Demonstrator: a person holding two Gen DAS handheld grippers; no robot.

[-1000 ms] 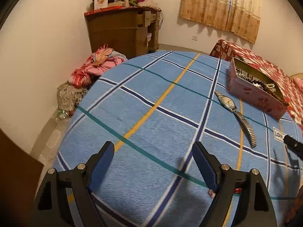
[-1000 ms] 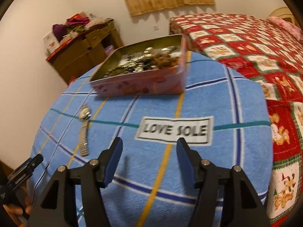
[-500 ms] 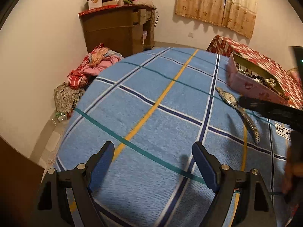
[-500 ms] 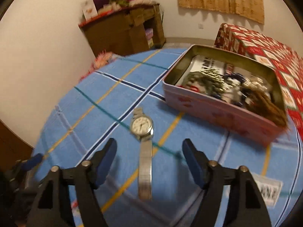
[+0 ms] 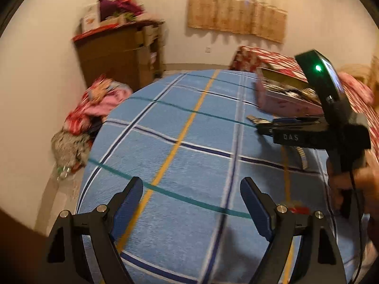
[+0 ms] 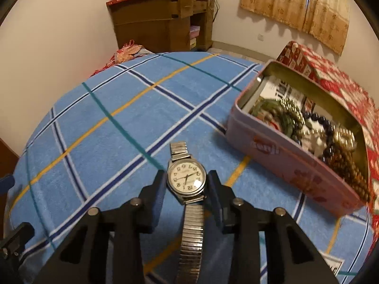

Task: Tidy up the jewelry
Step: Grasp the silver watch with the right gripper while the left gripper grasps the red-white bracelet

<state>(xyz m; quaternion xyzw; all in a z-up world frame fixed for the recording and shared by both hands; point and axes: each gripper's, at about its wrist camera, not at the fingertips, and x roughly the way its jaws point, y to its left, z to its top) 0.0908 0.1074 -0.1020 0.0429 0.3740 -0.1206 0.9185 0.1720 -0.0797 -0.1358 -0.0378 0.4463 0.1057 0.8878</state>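
Right claw (image 6: 186, 184) is straddling the watch (image 6: 186, 180): case sits squarely between the two pads, jaws closing on it, narrow gaps showing on both sides, so no firm grip yet by the look of it. Watch lies flat on the blue plaid worktop (image 6: 106, 127), band's long axis running along the claw's pointing line, so the pads meet the case across its width. Right claw is pitched steeply down at the cloth. Pink tin (image 6: 291, 165) of beads sits near, ahead and to the right; likely drop target. Left claw (image 5: 191, 203) hangs wide open over bare cloth, nothing between its pads, well apart from the watch. Right hand clearly owns this pick.
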